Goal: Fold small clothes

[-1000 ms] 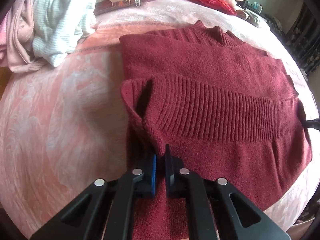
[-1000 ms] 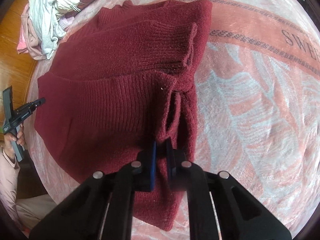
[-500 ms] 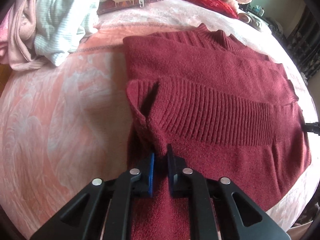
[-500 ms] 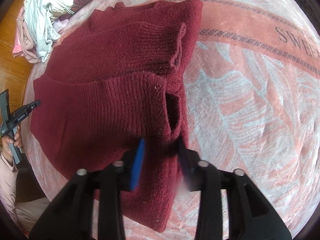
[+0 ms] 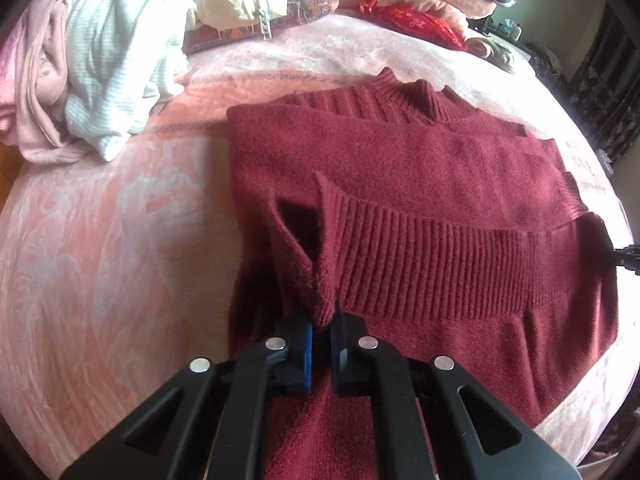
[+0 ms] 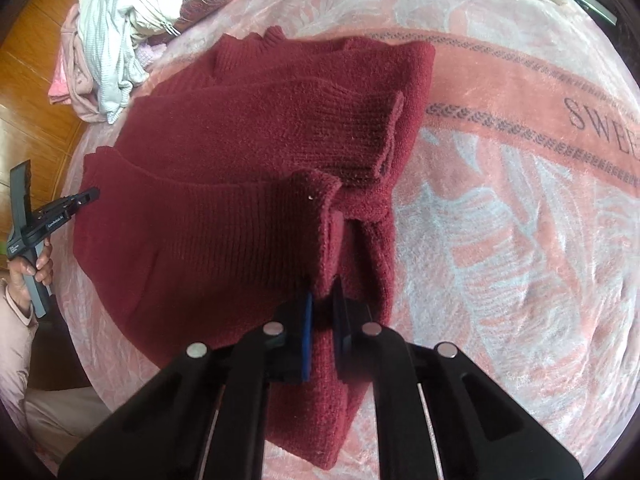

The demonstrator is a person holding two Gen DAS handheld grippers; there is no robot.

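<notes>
A dark red knit sweater (image 5: 400, 168) lies on a pink patterned blanket, collar at the far side, sleeves folded across its body. Its ribbed hem band (image 5: 440, 264) is turned up toward the collar. My left gripper (image 5: 322, 322) is shut on the hem's left corner, which puckers up between the pads. In the right wrist view the same sweater (image 6: 248, 152) spreads to the left, and my right gripper (image 6: 323, 300) is shut on the hem's right corner (image 6: 320, 216). The left gripper's tip (image 6: 86, 196) shows at the sweater's far left edge, held by a hand (image 6: 32, 268).
A heap of pale striped and pink clothes (image 5: 92, 64) sits at the bed's far left. Patterned and red fabrics (image 5: 408, 20) lie behind the sweater. The pink blanket (image 6: 500, 220) stretches bare to the right. Wooden floor (image 6: 28, 72) shows past the bed's edge.
Both grippers opened for a moment, the right one wider, and closed again on the hem corners. The hem corners now stand lifted higher off the sweater's body.
</notes>
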